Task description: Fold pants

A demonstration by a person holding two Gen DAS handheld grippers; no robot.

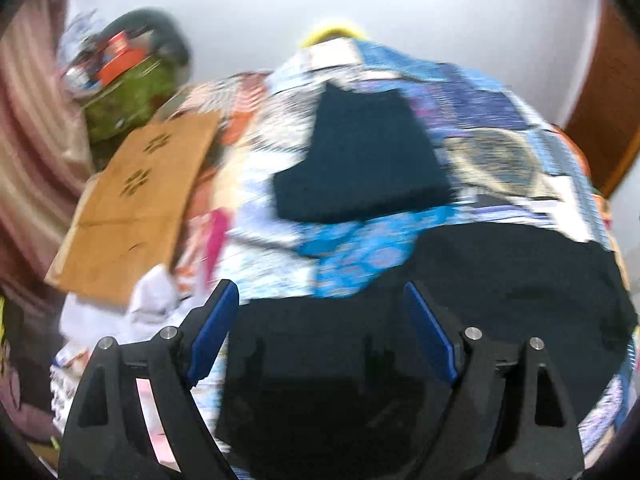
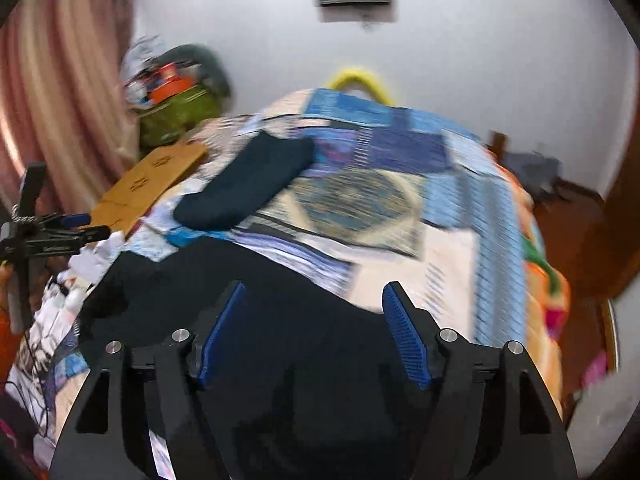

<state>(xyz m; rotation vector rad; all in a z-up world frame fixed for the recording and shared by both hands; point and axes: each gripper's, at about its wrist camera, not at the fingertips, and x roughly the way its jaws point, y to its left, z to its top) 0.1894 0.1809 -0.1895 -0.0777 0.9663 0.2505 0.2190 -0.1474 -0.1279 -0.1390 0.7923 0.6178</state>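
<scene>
- The dark pants (image 1: 500, 280) lie spread on the bed right under and just ahead of both tools, their black cloth filling the space between the fingers in each wrist view (image 2: 280, 300).
- The left hand-held gripper (image 1: 320, 308) stands wide open, blue pads (image 1: 212, 332) well apart, and grips nothing; the pants lie below the gap, and whether the fingertips touch the cloth I cannot tell.
- The right hand-held gripper (image 2: 314, 304) is likewise spread wide with nothing pinched; its ribbed blue pads (image 2: 404, 344) hang over the same dark cloth.
- Farther ahead of both grippers a second dark folded garment (image 1: 360, 160) rests on the bed, apart from the pants.
- Everything sits on a patchwork bedspread (image 2: 380, 200) of blue, white and orange.
- Ahead and to the left of the grippers a brown cardboard sheet (image 1: 136, 200) lies at the bed's edge.
- Beyond it stands a green bag (image 2: 180, 116) heaped with blurred clutter.
- Pink curtains (image 2: 60, 100) hang at the far left, a pale wall behind.
- Both views are motion-blurred.
</scene>
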